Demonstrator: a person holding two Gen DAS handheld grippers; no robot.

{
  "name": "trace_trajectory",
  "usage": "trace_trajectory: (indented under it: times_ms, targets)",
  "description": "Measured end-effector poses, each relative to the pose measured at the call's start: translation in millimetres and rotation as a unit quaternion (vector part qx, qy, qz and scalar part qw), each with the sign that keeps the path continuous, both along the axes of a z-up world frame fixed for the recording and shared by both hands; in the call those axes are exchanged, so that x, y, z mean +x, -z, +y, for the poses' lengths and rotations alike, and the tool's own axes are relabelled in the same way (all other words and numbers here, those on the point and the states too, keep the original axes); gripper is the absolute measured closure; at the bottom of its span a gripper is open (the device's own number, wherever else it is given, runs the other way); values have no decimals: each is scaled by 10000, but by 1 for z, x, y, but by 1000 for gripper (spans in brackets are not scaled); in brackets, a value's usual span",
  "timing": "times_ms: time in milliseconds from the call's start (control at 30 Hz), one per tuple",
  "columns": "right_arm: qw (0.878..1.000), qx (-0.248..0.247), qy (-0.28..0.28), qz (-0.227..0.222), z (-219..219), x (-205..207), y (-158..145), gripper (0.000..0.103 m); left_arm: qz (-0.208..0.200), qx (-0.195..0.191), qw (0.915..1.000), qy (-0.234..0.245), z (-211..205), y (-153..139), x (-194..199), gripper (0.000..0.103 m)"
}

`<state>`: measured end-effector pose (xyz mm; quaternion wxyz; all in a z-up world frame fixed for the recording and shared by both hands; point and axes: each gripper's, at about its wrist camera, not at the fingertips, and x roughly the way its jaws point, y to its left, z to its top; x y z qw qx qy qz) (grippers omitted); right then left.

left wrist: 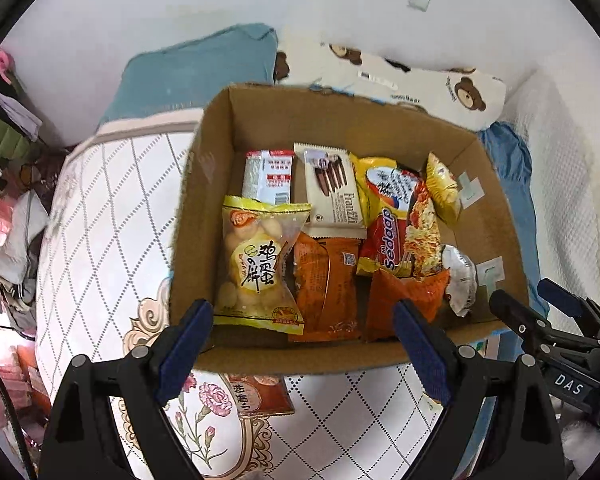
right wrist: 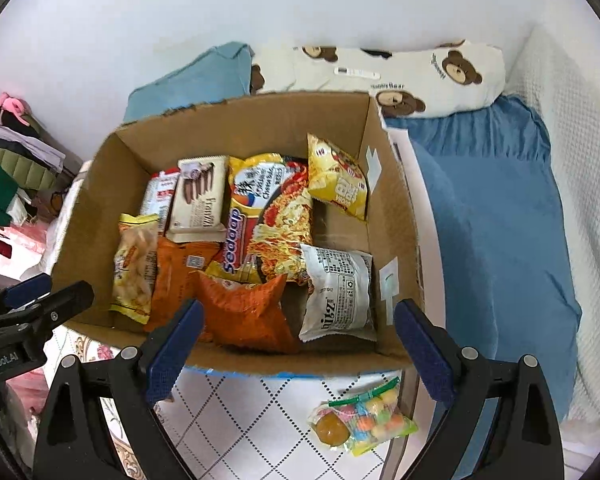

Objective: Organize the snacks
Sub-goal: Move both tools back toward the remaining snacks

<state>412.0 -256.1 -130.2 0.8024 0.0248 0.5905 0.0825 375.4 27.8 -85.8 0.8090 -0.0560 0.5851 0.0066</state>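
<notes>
An open cardboard box (left wrist: pixel 204 184) (right wrist: pixel 392 216) stands on the mattress and holds several snack packets: a yellow biscuit bag (left wrist: pixel 256 264), a Franzzi wafer pack (left wrist: pixel 332 192), Sedaap noodles (right wrist: pixel 272 216), orange packets (right wrist: pixel 244 312) and a silver pack (right wrist: pixel 336 292). My left gripper (left wrist: pixel 304 332) is open and empty over the box's near edge. My right gripper (right wrist: pixel 300 332) is open and empty over the near edge too. A brown snack packet (left wrist: pixel 260 396) lies on the mattress in front of the box. A bag of coloured candies (right wrist: pixel 364 420) lies on the mattress below the right gripper.
The quilted mattress (left wrist: pixel 100 248) carries the box. A teal pillow (left wrist: pixel 196 72), a bear-print pillow (right wrist: pixel 380 72) and a blue blanket (right wrist: pixel 496 232) lie behind and right. Clothes and clutter (left wrist: pixel 8 128) are piled at the left. The right gripper shows in the left wrist view (left wrist: pixel 540 312).
</notes>
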Motion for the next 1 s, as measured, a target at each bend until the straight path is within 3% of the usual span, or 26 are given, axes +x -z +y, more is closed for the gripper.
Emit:
trace_trajectory:
  times_ms: [333,500,600,733,833,933,1000]
  targets:
    - [9969,-79,-5,-787,-2,-49,-49,5,-844,201,9962,11,-9,-43,-50,11]
    - [9932,-114,46,-1159,1,-78,-71,5,-1061,162,9942,-93,-10,-52,-72,11]
    - [9934,92,75,-1143,0,-91,-76,5,-1098,55,9939,-115,-8,-53,-85,11]
    - [9960,433,236,-741,-15,-103,-49,5,-964,206,9950,-177,-1,-36,-102,11]
    - [9964,679,449,-225,-35,-108,-6,5,-543,287,9977,-280,10,-1,-109,11]
    - [9971,488,582,59,-52,-108,36,6,22,223,9987,-454,24,43,-107,11]
    - [9960,459,707,304,-66,-106,66,20,327,232,9977,-538,29,71,-102,11]
